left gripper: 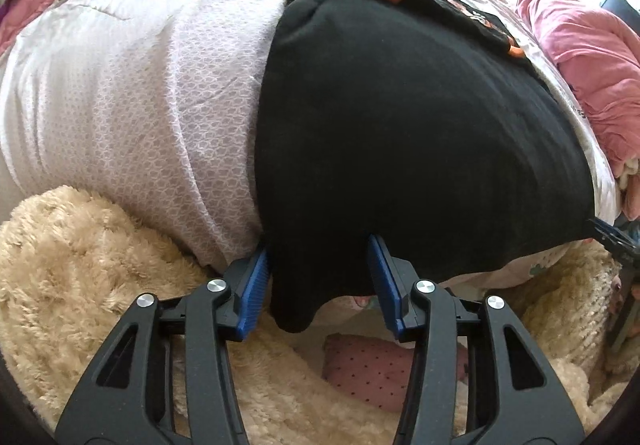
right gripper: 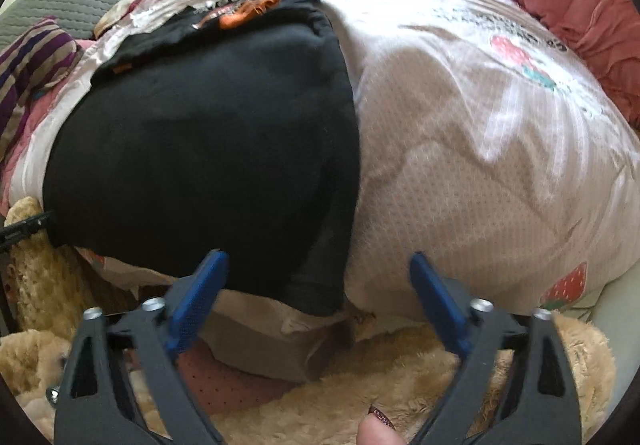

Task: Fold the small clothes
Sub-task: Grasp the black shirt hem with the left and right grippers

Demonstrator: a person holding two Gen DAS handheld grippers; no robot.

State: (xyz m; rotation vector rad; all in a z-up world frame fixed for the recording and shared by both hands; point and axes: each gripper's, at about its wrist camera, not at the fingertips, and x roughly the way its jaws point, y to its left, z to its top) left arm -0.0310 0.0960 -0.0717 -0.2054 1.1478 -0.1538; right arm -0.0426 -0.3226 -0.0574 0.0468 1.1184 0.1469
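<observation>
A black garment [left gripper: 408, 141] lies spread on the bed, its near edge hanging over the bed's front; it also shows in the right wrist view [right gripper: 200, 149]. My left gripper [left gripper: 320, 257] is open, its blue pads on either side of the garment's hanging lower-left corner [left gripper: 296, 301]. My right gripper [right gripper: 316, 265] is open wide around the garment's lower-right corner [right gripper: 320, 285], with no grip shown. An orange print [right gripper: 248, 15] shows at the garment's far end.
The bed has a pale patterned cover [left gripper: 140, 105] with strawberry prints [right gripper: 516, 53]. A pink blanket [left gripper: 588, 61] lies to the right. A beige fluffy throw [left gripper: 80, 265] and a dotted pink cloth [left gripper: 368, 369] lie below the bed edge. A striped cushion [right gripper: 28, 61] sits left.
</observation>
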